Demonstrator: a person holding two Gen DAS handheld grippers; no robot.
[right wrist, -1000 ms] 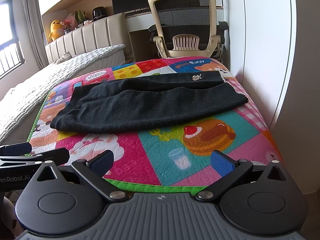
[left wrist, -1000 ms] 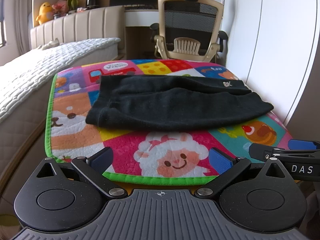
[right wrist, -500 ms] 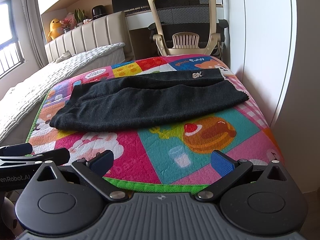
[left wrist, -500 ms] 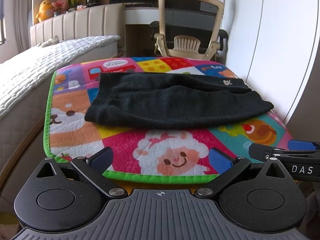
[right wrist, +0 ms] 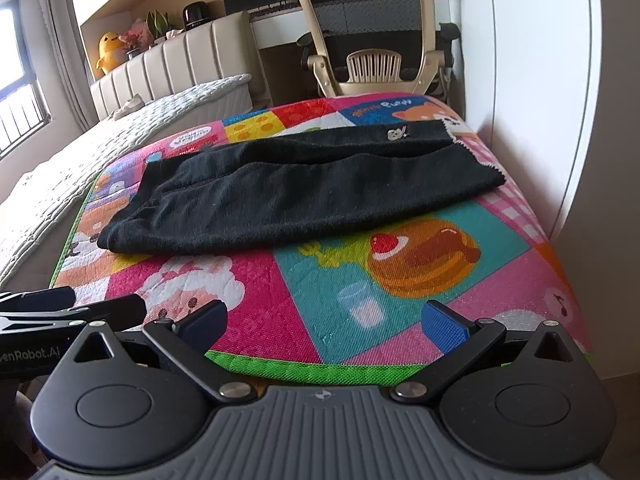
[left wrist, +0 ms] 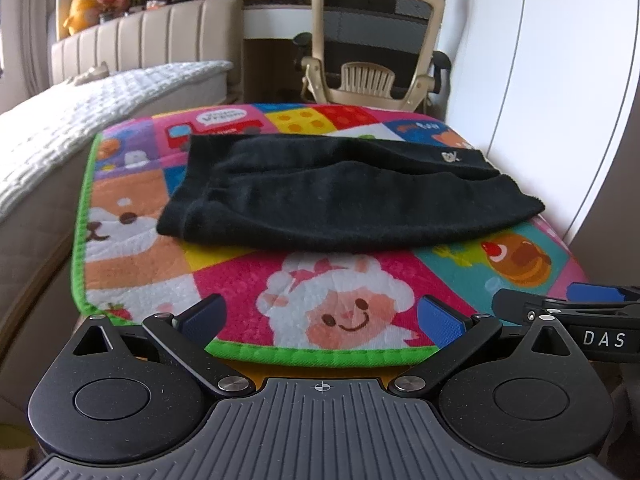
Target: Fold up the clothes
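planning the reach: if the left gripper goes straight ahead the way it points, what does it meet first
Probably the near edge of the black garment. The open left gripper hovers over the colourful mat, which lies between them, so if it runs low it may brush the mat first; depth is unclear.

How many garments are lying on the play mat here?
1. A single black garment lies across the middle of the colourful mat, with its waistband toward the right edge. It is folded double, so nothing beneath it can be ruled out.

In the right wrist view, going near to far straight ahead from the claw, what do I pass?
Right claw, open → green border of the play mat → pancake picture → black garment lying flat → office chair beyond the mat's far edge.
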